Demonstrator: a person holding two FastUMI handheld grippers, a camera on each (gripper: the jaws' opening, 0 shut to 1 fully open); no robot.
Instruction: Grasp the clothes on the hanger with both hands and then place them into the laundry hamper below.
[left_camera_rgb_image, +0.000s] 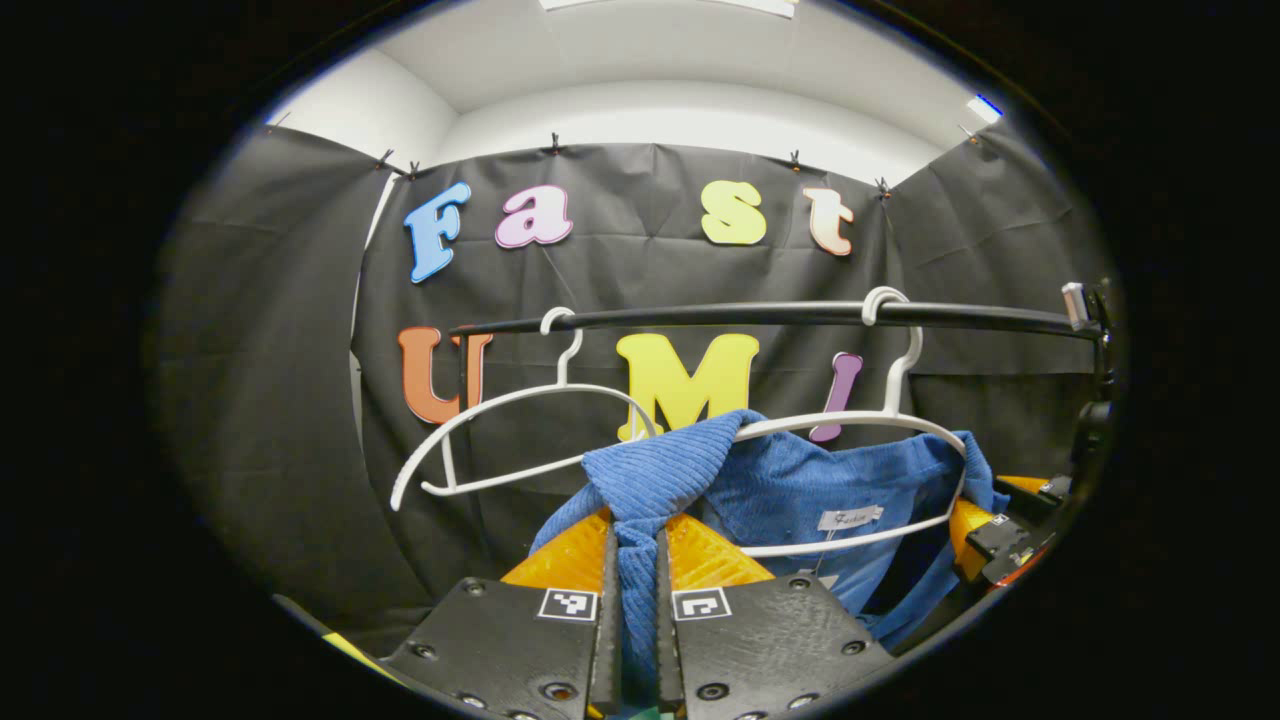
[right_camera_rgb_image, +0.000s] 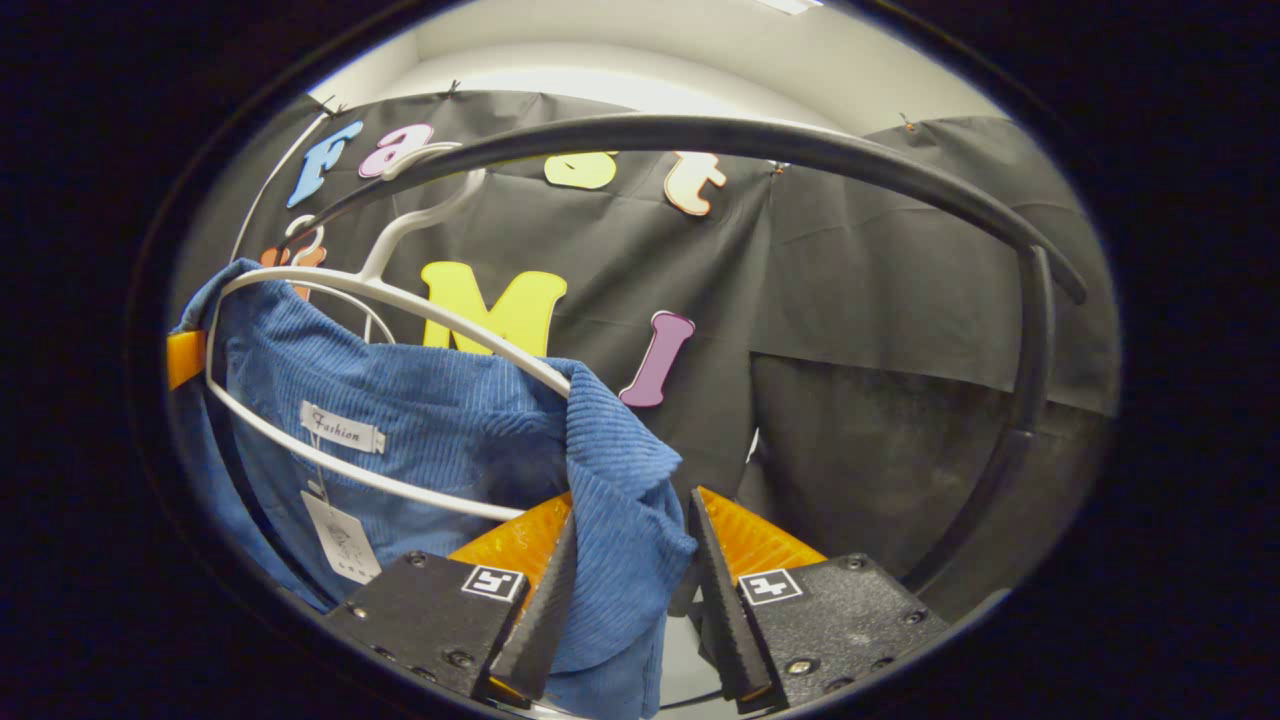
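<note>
In the left gripper view, the left gripper (left_camera_rgb_image: 634, 560) sat at the bottom centre with its fingers nearly closed, both pressing on a fold of the blue corduroy garment (left_camera_rgb_image: 800, 490), which hung on a white hanger (left_camera_rgb_image: 905, 380) from the black rail (left_camera_rgb_image: 760, 315) right of centre; an empty hanger (left_camera_rgb_image: 500, 420) hung at left. In the right gripper view, the right gripper (right_camera_rgb_image: 625, 590) at bottom centre was partly open around the garment's other shoulder; whether both fingers pressed it I could not tell.

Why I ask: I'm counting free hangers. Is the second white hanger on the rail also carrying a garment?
No: in the left gripper view the second white hanger hangs bare on the rail, beside the blue garment.
</note>
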